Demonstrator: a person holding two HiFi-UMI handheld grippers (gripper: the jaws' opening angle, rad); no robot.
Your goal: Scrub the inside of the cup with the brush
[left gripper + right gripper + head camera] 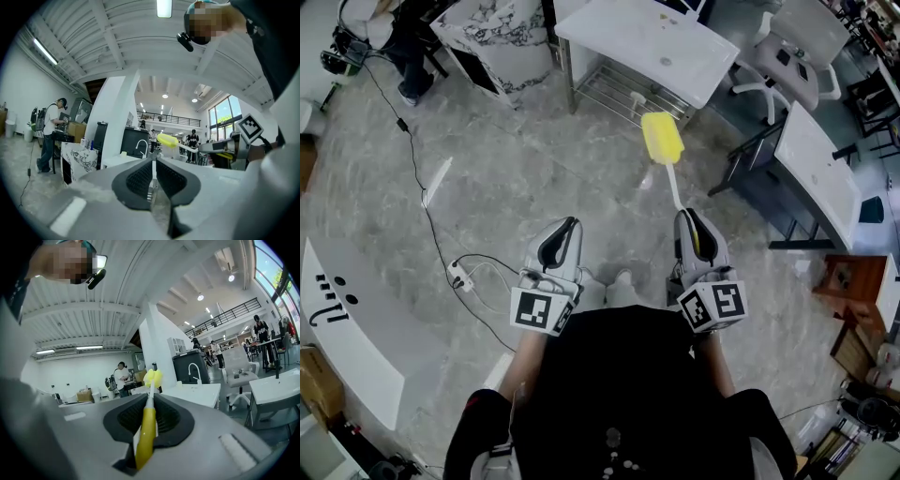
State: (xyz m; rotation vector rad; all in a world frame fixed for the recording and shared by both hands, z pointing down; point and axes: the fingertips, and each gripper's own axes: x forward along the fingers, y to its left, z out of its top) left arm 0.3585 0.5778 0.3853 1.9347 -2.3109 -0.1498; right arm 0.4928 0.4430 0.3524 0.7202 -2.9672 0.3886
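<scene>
Brush level in right gripper

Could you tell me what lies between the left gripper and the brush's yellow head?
Nothing: in the head view only bare grey floor shows between the left gripper and the brush held in the right gripper.
</scene>
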